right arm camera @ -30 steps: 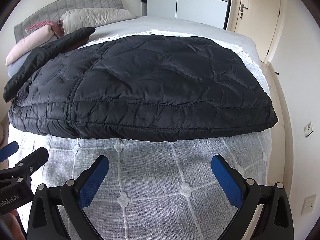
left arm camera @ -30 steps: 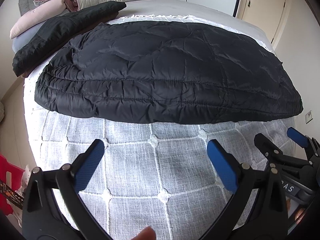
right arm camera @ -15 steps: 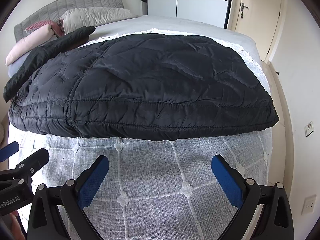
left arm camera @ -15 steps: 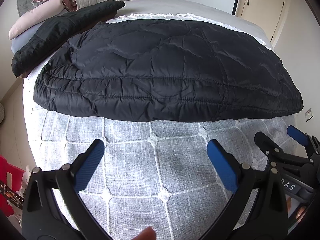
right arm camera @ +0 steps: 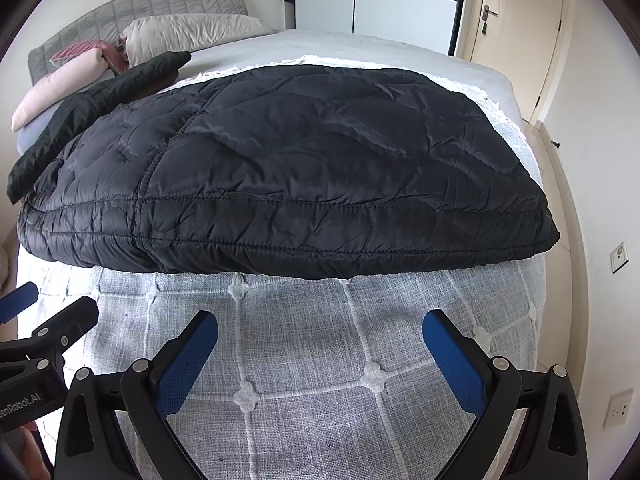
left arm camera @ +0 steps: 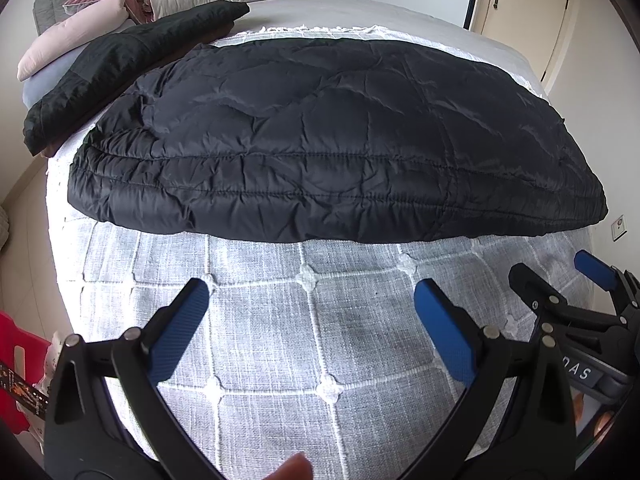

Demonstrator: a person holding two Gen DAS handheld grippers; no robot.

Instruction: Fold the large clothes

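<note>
A large black quilted down jacket (left arm camera: pixel 328 140) lies spread flat on the bed, its hem toward me; it also shows in the right wrist view (right arm camera: pixel 300 168). My left gripper (left arm camera: pixel 310 300) is open and empty, hovering over the white bedspread (left arm camera: pixel 280 340) short of the hem. My right gripper (right arm camera: pixel 320 332) is open and empty, also short of the hem. The right gripper shows at the right edge of the left wrist view (left arm camera: pixel 560 280), and the left gripper at the left edge of the right wrist view (right arm camera: pixel 44 304).
A second dark garment (left arm camera: pixel 120 60) lies folded at the far left of the bed by pink and beige pillows (left arm camera: pixel 68 36). A door (right arm camera: pixel 516 32) and wardrobe (right arm camera: pixel 376 0) stand behind. The bed's right edge drops to the floor (right arm camera: pixel 568 200). A red object (left arm camera: pixel 16 364) sits low left.
Both grippers have risen and drawn back very slightly; the jacket sits a little lower in both views. Nothing was taken hold of.
</note>
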